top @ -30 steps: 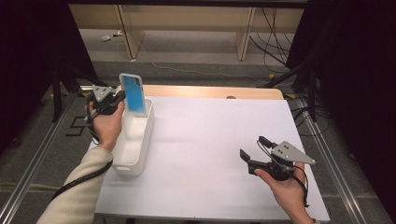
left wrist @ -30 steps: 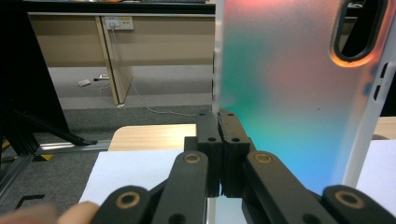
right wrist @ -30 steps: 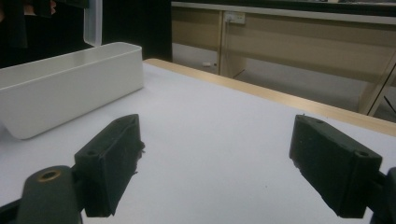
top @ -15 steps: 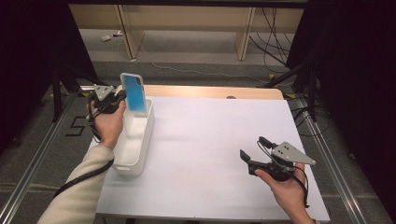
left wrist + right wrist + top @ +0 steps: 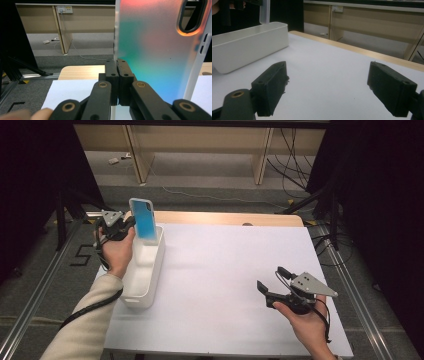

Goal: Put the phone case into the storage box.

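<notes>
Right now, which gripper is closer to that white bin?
Left. The left gripper, clamping a phone case, is at the white bin's far end. The right gripper hovers far across the table, fingers open.

The phone case (image 5: pixel 160 50) was frosted, translucent plastic with an iridescent sheen. The bin (image 5: pixel 145 270) was smooth white plastic. The desk (image 5: pixel 225 270) carried a matt white cover over a wood edge.

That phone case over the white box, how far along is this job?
Done: the left gripper has the phone case clamped by its edge and upright over the far end of the white bin. In hand: holding it there. Left: probably lowering and releasing it. The right gripper waits open above the table.
</notes>
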{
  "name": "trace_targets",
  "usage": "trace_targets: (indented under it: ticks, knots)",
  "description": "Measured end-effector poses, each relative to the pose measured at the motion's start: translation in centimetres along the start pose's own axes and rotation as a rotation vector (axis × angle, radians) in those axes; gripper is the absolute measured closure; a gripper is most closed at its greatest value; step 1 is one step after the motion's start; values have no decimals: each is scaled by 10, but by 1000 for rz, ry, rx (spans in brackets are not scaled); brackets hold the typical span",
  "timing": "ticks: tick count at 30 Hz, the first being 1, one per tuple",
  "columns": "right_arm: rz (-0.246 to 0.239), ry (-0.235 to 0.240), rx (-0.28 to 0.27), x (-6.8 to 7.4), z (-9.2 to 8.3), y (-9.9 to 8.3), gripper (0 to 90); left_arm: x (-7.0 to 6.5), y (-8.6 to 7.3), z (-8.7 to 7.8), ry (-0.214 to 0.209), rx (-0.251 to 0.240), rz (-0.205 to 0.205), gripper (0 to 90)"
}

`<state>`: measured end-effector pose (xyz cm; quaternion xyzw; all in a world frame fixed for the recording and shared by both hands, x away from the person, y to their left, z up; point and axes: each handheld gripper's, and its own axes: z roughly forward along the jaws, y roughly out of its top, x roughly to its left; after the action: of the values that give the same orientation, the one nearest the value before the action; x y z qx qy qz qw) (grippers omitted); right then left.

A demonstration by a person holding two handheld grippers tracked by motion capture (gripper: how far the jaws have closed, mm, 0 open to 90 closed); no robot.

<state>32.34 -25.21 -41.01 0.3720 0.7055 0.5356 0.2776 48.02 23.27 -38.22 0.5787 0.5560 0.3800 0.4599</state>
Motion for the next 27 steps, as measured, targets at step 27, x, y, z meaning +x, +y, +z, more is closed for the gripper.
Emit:
trace_targets:
  ticks: [27]
  knots:
    - [7,4,15,0,1,-1,174,-2,0,11,12,-1,10,885]
